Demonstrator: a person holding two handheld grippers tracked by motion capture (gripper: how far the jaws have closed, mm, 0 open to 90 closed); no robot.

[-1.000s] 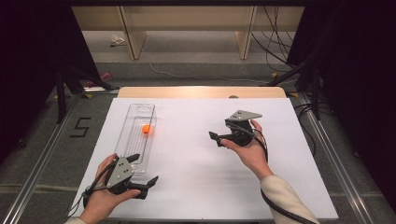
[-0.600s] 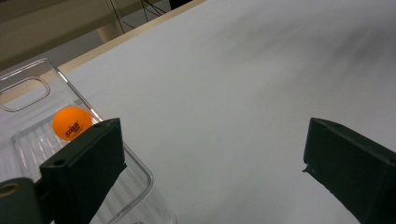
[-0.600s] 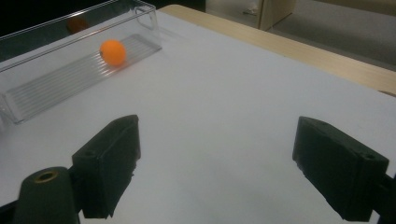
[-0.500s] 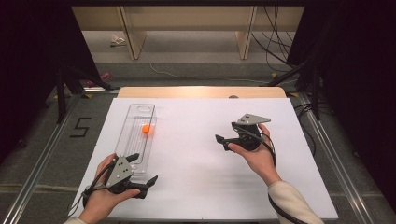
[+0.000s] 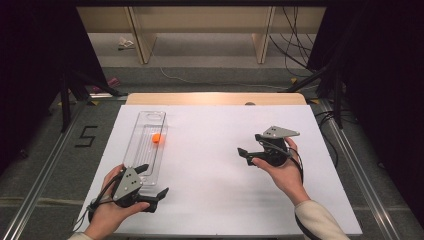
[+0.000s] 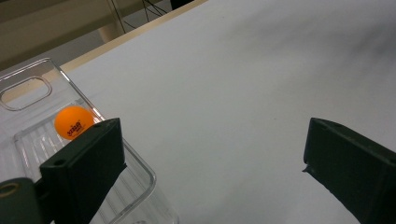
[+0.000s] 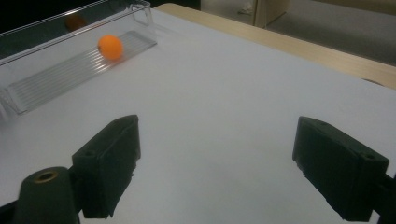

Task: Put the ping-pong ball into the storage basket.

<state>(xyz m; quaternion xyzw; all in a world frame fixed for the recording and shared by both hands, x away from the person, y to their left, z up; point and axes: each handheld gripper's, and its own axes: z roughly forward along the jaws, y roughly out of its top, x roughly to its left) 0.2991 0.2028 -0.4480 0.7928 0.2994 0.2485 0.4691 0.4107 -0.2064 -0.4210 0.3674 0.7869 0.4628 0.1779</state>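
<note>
A long clear plastic tray (image 5: 142,131) lies on the left part of the white table (image 5: 210,170), and a small orange ball (image 5: 156,139) rests in its far half. My left gripper (image 5: 152,181) sits at the tray's near end, open and empty, with one jaw over the tray's corner. In the left gripper view the ball (image 6: 74,122) shows just past the left jaw, inside the tray (image 6: 140,173). My right gripper (image 5: 249,144) hovers open and empty over bare table on the right, pointing left at the tray (image 7: 70,65) and ball (image 7: 110,47).
A strip of wooden tabletop (image 5: 215,98) runs along the far edge. Metal rails (image 5: 350,160) flank both sides of the table. Beyond it are wooden shelf legs (image 5: 263,35) and cables on the floor. A "5" marking (image 5: 86,136) sits on the floor at left.
The right hand and its gripper have drifted a little to the right and toward the near edge. The left gripper, tray and ball have stayed put.
</note>
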